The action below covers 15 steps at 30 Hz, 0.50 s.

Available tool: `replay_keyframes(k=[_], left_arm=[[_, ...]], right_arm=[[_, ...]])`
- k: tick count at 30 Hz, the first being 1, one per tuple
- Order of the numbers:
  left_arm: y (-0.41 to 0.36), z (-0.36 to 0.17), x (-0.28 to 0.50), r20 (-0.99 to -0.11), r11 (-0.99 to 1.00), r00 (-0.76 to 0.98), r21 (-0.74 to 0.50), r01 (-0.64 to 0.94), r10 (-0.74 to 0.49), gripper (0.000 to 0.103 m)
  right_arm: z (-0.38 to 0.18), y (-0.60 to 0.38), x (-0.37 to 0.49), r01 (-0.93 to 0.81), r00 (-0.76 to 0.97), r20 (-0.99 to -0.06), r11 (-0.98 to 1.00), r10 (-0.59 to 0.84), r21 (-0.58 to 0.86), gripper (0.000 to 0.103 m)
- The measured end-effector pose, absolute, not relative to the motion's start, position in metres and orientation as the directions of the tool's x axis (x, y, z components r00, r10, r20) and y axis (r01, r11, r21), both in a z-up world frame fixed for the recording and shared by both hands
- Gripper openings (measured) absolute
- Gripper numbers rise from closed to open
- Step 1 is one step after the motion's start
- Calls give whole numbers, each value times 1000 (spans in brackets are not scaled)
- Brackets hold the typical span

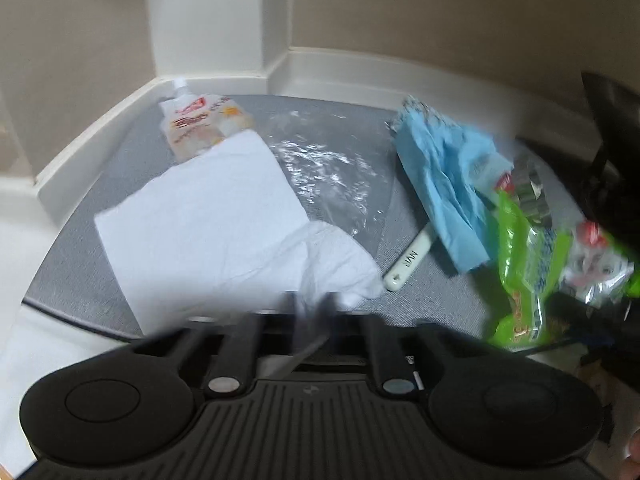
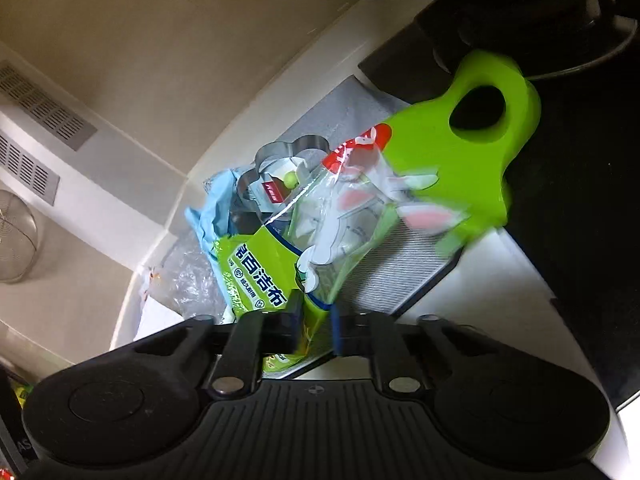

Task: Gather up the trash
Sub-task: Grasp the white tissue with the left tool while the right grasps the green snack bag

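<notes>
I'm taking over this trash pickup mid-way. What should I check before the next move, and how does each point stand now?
1. Right gripper grips the green bag: ok, fingers closed on its lower edge.
2. Green bag clear of the floor: ok, it hangs lifted in the left view.
3. Left gripper grips the white tissue: cannot tell; fingertips are blurred at its near edge.
4. Other trash still to collect: not ok; the pouch, clear film, blue paper and white stick lie on the grey mat.
5. Bin to drop into: cannot tell, none in view.
</notes>
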<state>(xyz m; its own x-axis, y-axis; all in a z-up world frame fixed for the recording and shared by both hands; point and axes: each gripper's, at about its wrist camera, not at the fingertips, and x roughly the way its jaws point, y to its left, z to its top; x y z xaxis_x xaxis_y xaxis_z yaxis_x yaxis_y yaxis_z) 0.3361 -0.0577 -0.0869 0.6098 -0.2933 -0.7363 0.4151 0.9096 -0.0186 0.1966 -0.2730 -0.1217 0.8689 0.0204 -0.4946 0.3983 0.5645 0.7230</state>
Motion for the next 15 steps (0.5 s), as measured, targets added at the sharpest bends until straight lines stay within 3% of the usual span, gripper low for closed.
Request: replay_keyframes(k=[2,15], left_arm=[[-48,-83,332,-726,918,618,-48,394,-303,0],[6,-43,253,-655,940,691,-90,328,-304,0]], right_arm=[[-122,-273,191,391,872,-490,586,11,710,5],[-108,-257,158,235,905,-414,694,100,680,4]])
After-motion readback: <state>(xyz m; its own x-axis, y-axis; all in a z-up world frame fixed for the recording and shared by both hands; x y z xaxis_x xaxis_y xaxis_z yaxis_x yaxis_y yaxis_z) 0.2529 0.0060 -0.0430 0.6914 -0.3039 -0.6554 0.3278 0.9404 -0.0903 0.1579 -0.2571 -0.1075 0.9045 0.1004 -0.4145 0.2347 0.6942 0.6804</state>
